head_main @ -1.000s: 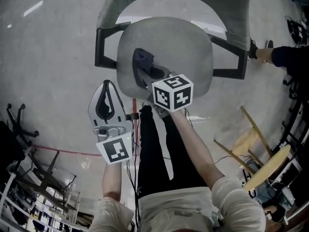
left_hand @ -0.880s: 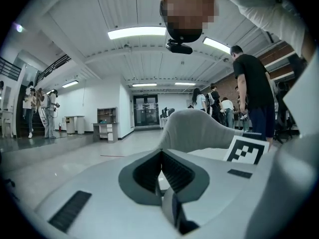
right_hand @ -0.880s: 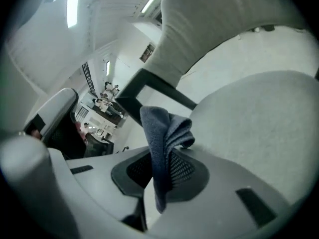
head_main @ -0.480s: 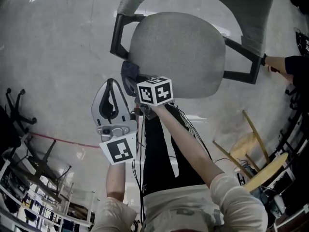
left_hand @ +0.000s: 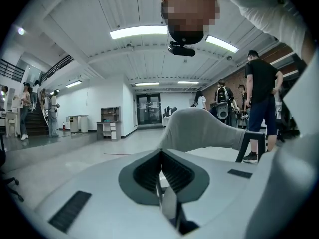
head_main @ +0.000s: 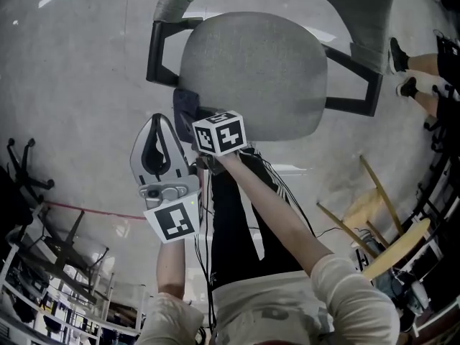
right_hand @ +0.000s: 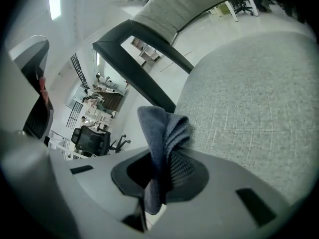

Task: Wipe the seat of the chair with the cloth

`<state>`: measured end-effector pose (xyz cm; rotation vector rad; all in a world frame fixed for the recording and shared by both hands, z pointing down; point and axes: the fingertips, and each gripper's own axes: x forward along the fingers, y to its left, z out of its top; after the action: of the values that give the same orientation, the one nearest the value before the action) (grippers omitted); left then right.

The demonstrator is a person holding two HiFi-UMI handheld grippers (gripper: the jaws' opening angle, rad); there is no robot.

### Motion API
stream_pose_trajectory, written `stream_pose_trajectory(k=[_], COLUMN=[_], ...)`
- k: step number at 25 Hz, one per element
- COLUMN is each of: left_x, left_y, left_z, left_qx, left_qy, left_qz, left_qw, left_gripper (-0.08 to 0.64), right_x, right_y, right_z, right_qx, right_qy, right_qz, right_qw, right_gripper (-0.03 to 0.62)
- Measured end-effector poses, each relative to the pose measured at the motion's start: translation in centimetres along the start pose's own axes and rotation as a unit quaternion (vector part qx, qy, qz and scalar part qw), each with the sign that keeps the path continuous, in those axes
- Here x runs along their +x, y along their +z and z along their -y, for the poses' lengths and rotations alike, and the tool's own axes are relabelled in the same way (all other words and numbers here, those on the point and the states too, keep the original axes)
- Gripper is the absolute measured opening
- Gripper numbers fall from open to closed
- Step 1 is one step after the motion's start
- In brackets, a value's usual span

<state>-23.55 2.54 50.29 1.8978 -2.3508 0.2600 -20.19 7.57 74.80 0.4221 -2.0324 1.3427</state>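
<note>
By the seat (head_main: 259, 70), outstretched right gripper (head_main: 192, 113) clamps cloth (head_main: 184, 103).

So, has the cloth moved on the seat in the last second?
Yes. The right gripper dragged the cloth from the middle of the seat to its near-left edge.

You wear a pale cream top (head_main: 267, 309) with long sleeves pushed up: the right sleeve (head_main: 353, 295) is bunched at the elbow, the left sleeve (head_main: 162, 313) likewise. Your trousers (head_main: 228, 225) are black. Thin dark cables (head_main: 279, 184) run along the right forearm. The left gripper (head_main: 159, 123) has a smooth light-grey teardrop shell with a dark ribbed recess around its jaws, and the right gripper (right_hand: 160, 164) has the same shell. Each carries a white cube with black square markers: the left cube (head_main: 171, 222) and the right cube (head_main: 219, 133).
</note>
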Motion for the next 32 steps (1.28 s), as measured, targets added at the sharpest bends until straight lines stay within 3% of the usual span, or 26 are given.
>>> stream_pose_trajectory(k=[16,26,32], left_x=[2.4,2.9,4.1], left_y=[0.1,1.3,2.5], left_z=[7.3,13.0,15.0], left_qx=[0.011,0.027,0.047], left_qy=[-0.052,-0.109,-0.137], left_qz=[-0.006,-0.01,0.0], left_qw=[0.9985,0.9936,0.9895], left_gripper=[0.015,0.015,0.015], right_x=[-8.0,-15.2,-19.1], right_y=[-1.4,-2.7,-3.4], right_z=[6.8,13.5,17.1], right_qx=[-0.009,-0.043,-0.028], right_qy=[-0.036,-0.093,-0.116], right_qz=[0.018,0.028,0.028], right_qw=[0.999,0.994,0.993], right_gripper=[0.049,0.049,0.049])
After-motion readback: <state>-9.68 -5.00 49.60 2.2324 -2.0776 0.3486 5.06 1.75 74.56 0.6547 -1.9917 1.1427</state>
